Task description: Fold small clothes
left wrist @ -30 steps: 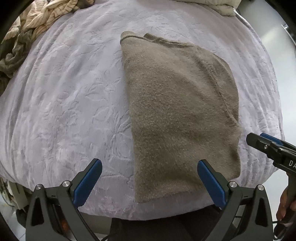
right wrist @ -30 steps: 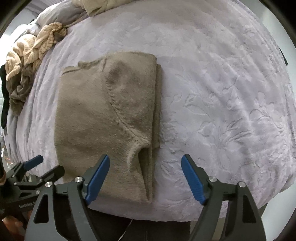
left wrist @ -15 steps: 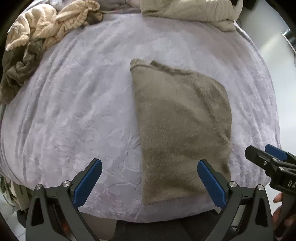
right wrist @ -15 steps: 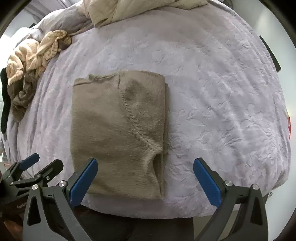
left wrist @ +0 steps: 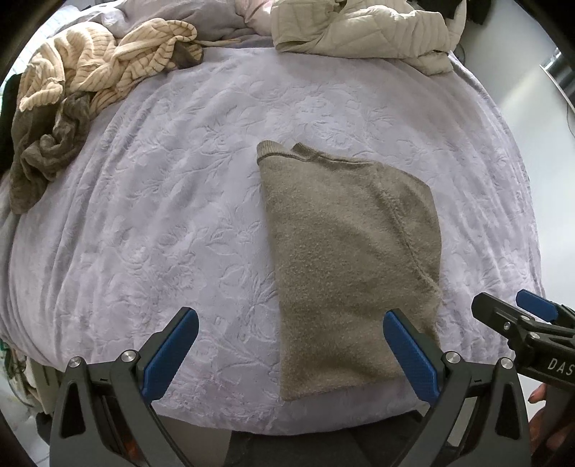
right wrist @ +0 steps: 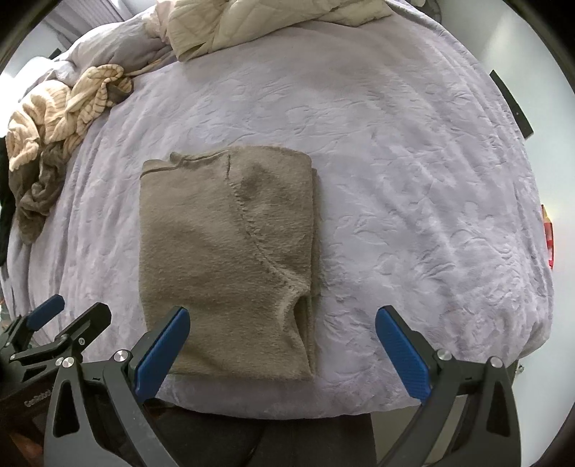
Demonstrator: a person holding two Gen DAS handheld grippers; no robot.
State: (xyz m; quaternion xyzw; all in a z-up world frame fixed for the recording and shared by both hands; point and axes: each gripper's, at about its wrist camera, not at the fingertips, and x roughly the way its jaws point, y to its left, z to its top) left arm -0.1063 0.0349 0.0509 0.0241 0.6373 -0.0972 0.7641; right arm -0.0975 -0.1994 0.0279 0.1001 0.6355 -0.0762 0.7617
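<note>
Sweater [right wrist: 226, 258], half-folded on the lavender bedspread [left wrist: 161, 215], long axis running up the frame, near hem closest to both wide-open, empty grippers, left gripper [left wrist: 287, 354] and right gripper [right wrist: 282, 352] about equally near.

I see a lavender bedspread [left wrist: 161, 222] with an embossed leaf pattern covering the bed. At its far left lies a heap of clothes [left wrist: 82, 82], cream-striped knit tangled with a dark olive piece. A quilted beige blanket [left wrist: 363, 28] is bunched along the far edge.
</note>
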